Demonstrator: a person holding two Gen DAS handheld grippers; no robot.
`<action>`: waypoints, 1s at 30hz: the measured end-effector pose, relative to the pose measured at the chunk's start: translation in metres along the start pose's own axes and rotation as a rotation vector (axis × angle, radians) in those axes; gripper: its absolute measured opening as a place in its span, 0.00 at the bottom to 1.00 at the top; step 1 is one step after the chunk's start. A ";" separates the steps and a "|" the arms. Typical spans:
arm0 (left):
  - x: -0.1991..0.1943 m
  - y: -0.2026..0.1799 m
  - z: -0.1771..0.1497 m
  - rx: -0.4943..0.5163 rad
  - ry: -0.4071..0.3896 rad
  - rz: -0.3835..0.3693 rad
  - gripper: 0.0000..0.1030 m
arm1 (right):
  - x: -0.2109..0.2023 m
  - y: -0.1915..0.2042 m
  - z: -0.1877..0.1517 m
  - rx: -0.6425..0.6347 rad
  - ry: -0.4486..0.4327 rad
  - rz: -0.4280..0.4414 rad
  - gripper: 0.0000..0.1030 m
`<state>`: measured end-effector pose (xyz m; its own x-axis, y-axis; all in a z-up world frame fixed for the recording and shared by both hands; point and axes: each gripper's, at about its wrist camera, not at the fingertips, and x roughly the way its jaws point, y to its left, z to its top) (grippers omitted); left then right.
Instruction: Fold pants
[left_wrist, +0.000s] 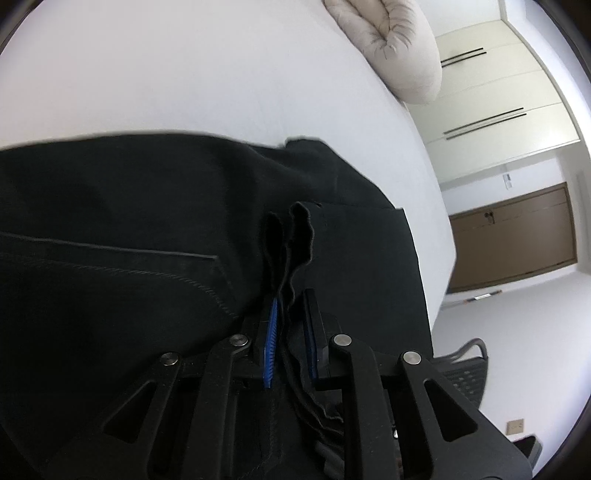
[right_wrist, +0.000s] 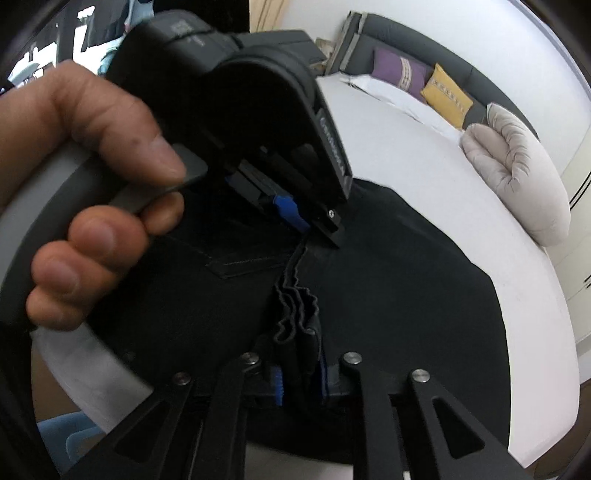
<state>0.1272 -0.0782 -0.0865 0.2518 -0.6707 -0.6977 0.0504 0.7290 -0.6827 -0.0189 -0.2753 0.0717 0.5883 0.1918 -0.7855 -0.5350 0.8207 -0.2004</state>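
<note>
Pants (left_wrist: 147, 229), black, lie spread on the white bed (left_wrist: 184, 74), long axis running left to right. Left gripper (left_wrist: 290, 332) pinches a gathered ridge of hem between narrow blue pads. Right gripper (right_wrist: 299, 373), just beside it, clamps the same ridge less tightly. Bare sheet lies beyond; a pillow (right_wrist: 517, 170) sits far right.
</note>
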 end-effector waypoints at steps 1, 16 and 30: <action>-0.002 0.000 0.002 0.002 -0.016 0.023 0.12 | -0.004 -0.003 -0.002 0.018 -0.014 0.046 0.39; 0.026 -0.057 -0.033 0.321 -0.019 0.184 0.12 | 0.010 -0.290 -0.041 0.844 -0.047 0.670 0.35; 0.030 -0.050 -0.032 0.325 -0.036 0.144 0.12 | 0.094 -0.325 -0.089 0.977 0.138 0.744 0.00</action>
<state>0.1011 -0.1391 -0.0804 0.3121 -0.5566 -0.7700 0.3153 0.8252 -0.4687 0.1563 -0.5722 0.0111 0.2343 0.7739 -0.5884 0.0003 0.6052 0.7961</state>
